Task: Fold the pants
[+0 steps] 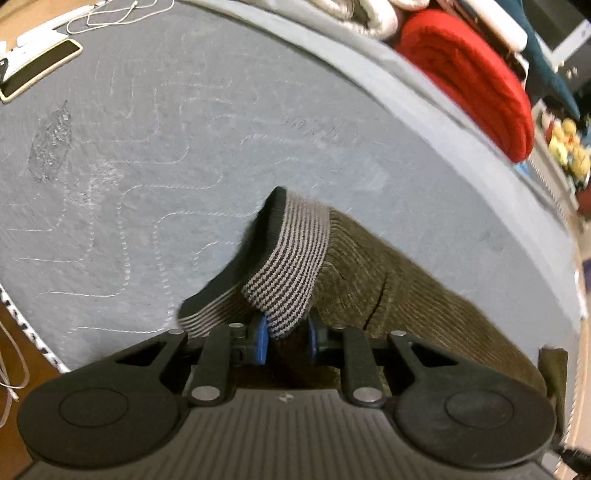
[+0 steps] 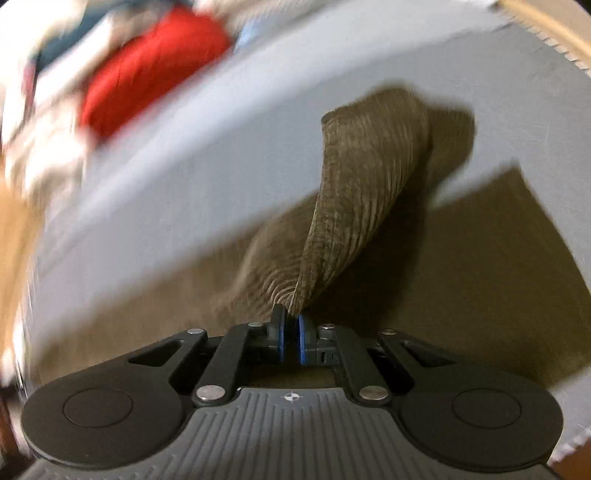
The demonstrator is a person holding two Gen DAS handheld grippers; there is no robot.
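Corduroy: olive-brown ribbed pants (image 1: 388,273) lie on a grey quilted mattress (image 1: 184,147), one end raised by each hand.
Left gripper (image 1: 286,338): narrowed onto the striped waistband (image 1: 291,258); the blue pads pinch it and the band stands up in a peak above the mattress.
Right gripper (image 2: 290,338): nearly closed on a thin fold of a pant leg (image 2: 354,192), which rises twisted from the jaws; the rest of the cloth spreads flat below. This view is smeared, so the far edges are hard to read.
Nearby: a red folded blanket (image 1: 476,85) at the mattress edge, a phone (image 1: 40,68) and white cables (image 1: 122,14) at the far corner, all well apart from the pants.
Step in hand: I judge it the lift for a fold, both ends gripped and off the bed.
Next move calls for: carrying one held end over the other, keeping the cloth taut so the twist in the leg drops out, then laying edges together before either grip lets go.
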